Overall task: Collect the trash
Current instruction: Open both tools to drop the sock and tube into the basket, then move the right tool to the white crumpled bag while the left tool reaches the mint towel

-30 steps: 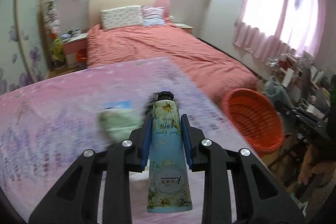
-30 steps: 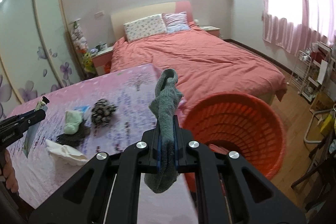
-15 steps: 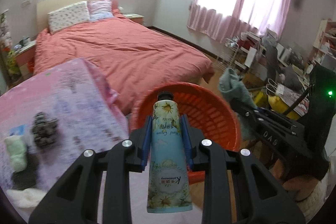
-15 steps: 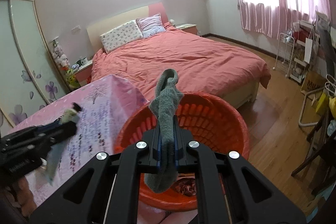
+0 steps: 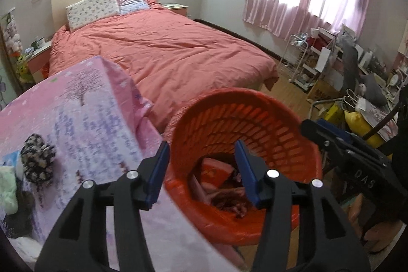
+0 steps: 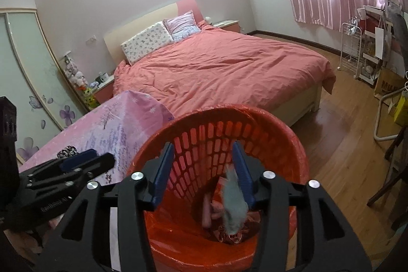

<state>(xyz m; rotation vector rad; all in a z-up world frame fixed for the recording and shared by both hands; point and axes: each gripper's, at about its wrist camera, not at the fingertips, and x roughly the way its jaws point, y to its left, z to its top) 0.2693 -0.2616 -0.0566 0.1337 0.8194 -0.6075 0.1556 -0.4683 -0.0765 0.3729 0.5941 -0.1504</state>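
Note:
An orange plastic basket stands on the floor beside the pink-clothed table; it also shows in the right wrist view. My left gripper is open and empty above the basket's near rim. My right gripper is open over the basket, and a blurred pale tube-like item is falling inside. Trash lies at the basket bottom. A black-and-white fluffy item and a pale green cloth lie on the table. Each gripper shows in the other's view: the right, the left.
A bed with a coral cover stands behind the table and basket. Cluttered shelves and bags line the right wall under pink curtains. Wooden floor lies right of the basket. A nightstand stands left of the bed.
Both grippers have opened over the basket. The hand-cream tube has left my left gripper and the grey sock has left my right one.

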